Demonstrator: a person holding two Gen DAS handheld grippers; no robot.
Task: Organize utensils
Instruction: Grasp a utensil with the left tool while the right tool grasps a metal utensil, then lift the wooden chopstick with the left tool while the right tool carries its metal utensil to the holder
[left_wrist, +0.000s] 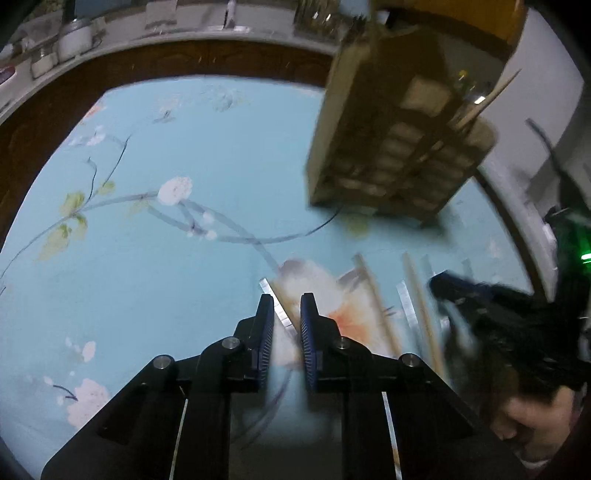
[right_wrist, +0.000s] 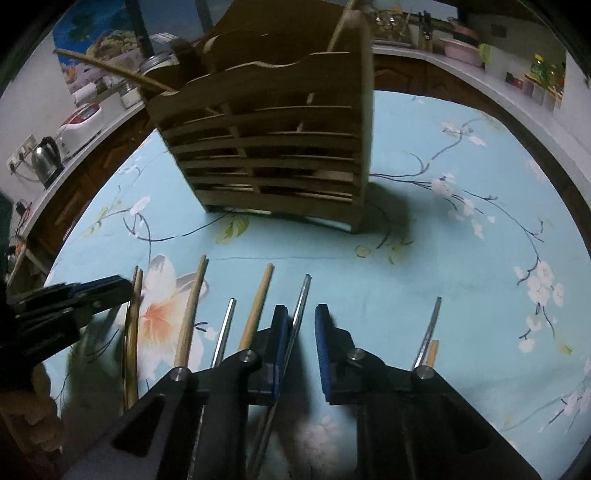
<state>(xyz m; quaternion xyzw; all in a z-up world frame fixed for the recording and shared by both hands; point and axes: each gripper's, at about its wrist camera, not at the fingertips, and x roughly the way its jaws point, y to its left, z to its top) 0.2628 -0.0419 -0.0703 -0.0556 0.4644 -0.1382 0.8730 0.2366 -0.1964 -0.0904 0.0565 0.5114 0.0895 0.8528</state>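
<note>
A slatted wooden utensil holder (right_wrist: 280, 147) stands on the blue floral tablecloth, with a wooden stick (right_wrist: 110, 72) leaning out of it. It also shows in the left wrist view (left_wrist: 399, 136), blurred. Several wooden and metal chopsticks lie in a row in front of it: wooden ones (right_wrist: 190, 314) (right_wrist: 256, 308) and metal ones (right_wrist: 223, 332) (right_wrist: 428, 332). My right gripper (right_wrist: 301, 314) is open, low over a metal chopstick (right_wrist: 300, 302) lying between its fingers. My left gripper (left_wrist: 287, 304) is open and empty above a wooden and metal chopstick (left_wrist: 280, 306); it also shows at the right wrist view's left edge (right_wrist: 92, 291).
The tablecloth (left_wrist: 166, 258) covers a round table with a dark wooden rim. Counters behind hold a kettle (right_wrist: 46, 158), jars and bottles (right_wrist: 543, 74). My right gripper appears blurred in the left wrist view (left_wrist: 480, 306).
</note>
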